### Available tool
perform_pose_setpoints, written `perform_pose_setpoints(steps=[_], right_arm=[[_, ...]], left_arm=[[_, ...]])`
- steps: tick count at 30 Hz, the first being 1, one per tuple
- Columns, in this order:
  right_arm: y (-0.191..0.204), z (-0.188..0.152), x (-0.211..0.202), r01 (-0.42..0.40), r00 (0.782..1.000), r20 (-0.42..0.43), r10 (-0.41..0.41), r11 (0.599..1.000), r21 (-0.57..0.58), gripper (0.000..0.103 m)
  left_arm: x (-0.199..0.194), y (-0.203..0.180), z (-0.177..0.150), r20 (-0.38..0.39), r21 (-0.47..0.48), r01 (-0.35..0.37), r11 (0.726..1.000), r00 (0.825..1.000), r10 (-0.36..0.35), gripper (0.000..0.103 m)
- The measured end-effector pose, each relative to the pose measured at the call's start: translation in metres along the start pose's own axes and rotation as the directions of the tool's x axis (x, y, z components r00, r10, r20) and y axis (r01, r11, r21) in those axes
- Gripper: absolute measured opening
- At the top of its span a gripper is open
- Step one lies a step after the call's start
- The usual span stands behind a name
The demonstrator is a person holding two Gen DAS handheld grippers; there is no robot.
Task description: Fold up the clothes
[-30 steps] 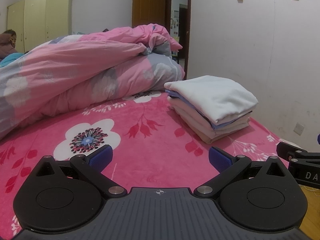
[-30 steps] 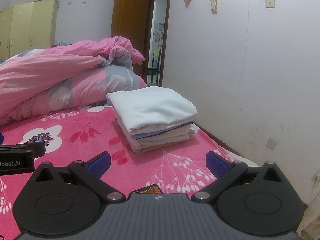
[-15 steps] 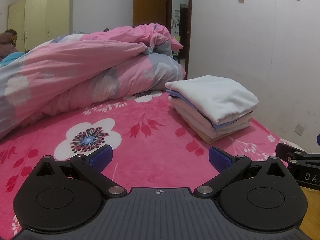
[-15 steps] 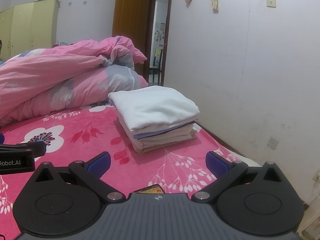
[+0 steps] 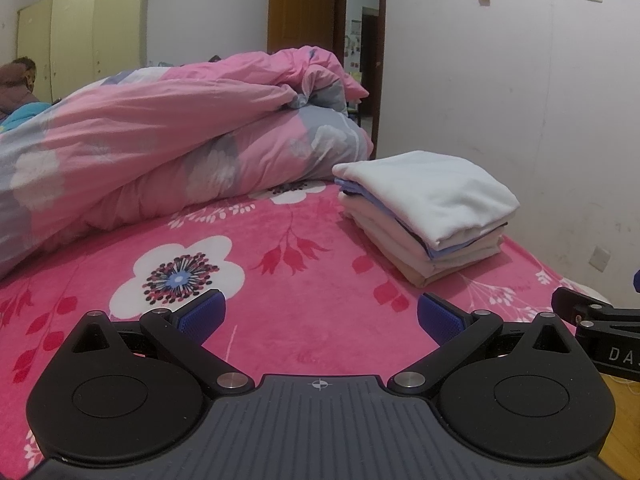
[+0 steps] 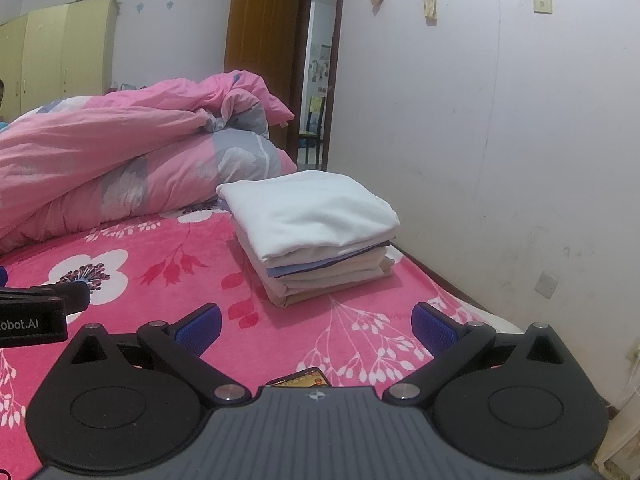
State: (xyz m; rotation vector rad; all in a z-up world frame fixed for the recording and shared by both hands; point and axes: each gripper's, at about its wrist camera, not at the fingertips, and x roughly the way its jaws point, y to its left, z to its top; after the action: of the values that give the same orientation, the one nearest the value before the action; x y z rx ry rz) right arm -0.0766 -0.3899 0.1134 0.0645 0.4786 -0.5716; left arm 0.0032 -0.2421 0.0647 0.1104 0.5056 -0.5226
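Note:
A neat stack of folded clothes (image 5: 428, 212) (image 6: 316, 236), white piece on top with beige and light blue layers under it, rests on the pink flowered bedspread (image 5: 280, 280) (image 6: 168, 252) near the wall side. My left gripper (image 5: 318, 316) hovers low over the bedspread, open and empty, with the stack ahead to its right. My right gripper (image 6: 316, 322) is also open and empty, the stack straight ahead of it. Each gripper's body shows at the edge of the other's view.
A bulky pink and grey quilt (image 5: 160, 148) (image 6: 132, 160) lies heaped across the far side of the bed. A phone (image 6: 300, 378) lies just under my right gripper. The white wall (image 6: 500, 140) runs along the bed's right edge. A person (image 5: 18, 88) sits far left by wardrobes.
Both views have shifted very slightly; the stack sits marginally further right in each. The grippers stay open and nothing on the bed has moved.

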Motion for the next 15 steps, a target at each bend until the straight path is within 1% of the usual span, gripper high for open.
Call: perform_pose_setpoints(steps=[15], right_arm=[[0.0041, -0.0006, 0.0014, -0.002, 1.000, -0.004, 0.002, 1.000, -0.005, 0.103]], left_arm=[[0.0013, 0.0044, -0.0007, -0.007, -0.012, -0.008, 1.000, 1.000, 0.008, 0.103]])
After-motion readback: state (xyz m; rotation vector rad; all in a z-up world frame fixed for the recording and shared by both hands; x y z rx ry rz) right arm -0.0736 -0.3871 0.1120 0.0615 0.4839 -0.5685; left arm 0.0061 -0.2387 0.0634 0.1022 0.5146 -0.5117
